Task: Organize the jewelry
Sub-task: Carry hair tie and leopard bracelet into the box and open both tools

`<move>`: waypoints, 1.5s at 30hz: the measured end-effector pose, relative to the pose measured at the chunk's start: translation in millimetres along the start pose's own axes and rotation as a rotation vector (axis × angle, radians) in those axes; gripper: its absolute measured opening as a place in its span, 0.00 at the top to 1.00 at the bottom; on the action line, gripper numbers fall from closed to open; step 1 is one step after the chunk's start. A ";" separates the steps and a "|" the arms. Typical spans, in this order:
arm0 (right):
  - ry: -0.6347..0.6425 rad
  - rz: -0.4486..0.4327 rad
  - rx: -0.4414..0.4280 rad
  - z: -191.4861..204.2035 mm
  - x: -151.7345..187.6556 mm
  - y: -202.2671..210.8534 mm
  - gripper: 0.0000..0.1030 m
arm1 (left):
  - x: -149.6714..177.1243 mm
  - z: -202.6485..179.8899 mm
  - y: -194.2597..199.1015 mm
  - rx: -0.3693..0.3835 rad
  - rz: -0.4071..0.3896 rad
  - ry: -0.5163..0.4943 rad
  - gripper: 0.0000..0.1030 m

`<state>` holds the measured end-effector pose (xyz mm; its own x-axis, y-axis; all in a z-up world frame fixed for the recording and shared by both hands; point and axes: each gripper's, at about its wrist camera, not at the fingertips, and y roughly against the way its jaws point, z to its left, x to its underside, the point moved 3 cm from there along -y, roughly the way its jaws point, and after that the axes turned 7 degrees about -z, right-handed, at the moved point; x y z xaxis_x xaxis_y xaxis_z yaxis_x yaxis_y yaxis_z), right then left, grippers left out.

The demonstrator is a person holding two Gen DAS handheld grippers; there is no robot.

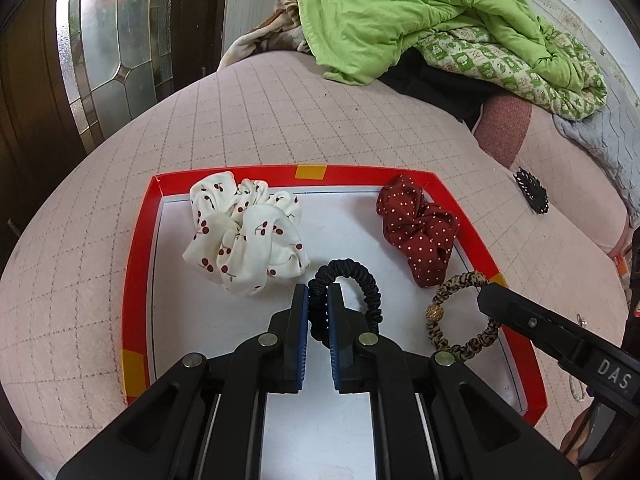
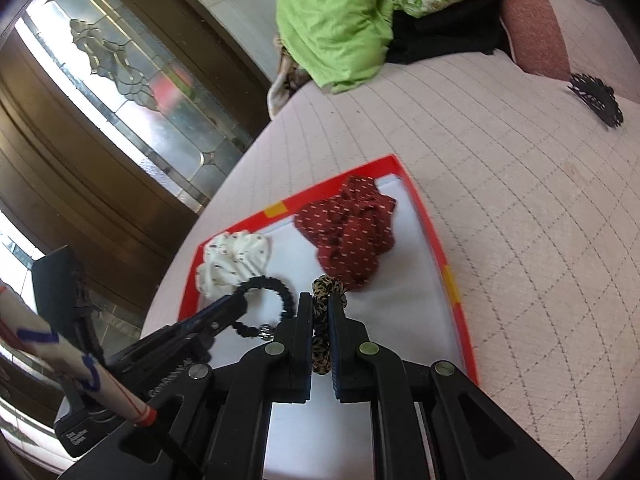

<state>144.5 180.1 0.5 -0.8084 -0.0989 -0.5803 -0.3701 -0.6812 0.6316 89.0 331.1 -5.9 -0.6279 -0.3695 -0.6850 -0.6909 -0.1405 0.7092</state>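
Pinching hair ties [image 1: 352,292]: both jaws, closed.

White letters "DAS" on the right gripper [image 1: 486,292] body, at 4 o'clock. Left gripper's [image 2: 240,300] label too blurred.
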 end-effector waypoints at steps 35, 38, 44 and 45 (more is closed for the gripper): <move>0.023 0.059 0.129 -14.0 7.9 -20.9 0.89 | -0.1 5.1 -5.0 -0.032 0.022 0.010 0.80; 0.018 0.057 0.128 -14.9 7.7 -17.9 0.82 | -1.2 6.9 -2.6 -0.039 0.013 0.014 0.75; 0.032 0.037 0.124 -9.9 3.6 -8.1 0.80 | -2.8 6.1 -0.1 -0.042 0.000 0.022 0.67; 0.034 0.035 0.122 -8.7 2.9 -7.0 0.80 | -3.1 5.8 0.6 -0.044 -0.004 0.021 0.66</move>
<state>148.7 178.2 -10.0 -0.8065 -0.1467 -0.5727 -0.3968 -0.5837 0.7084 88.5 337.5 -4.2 -0.6170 -0.3880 -0.6847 -0.6767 -0.1827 0.7133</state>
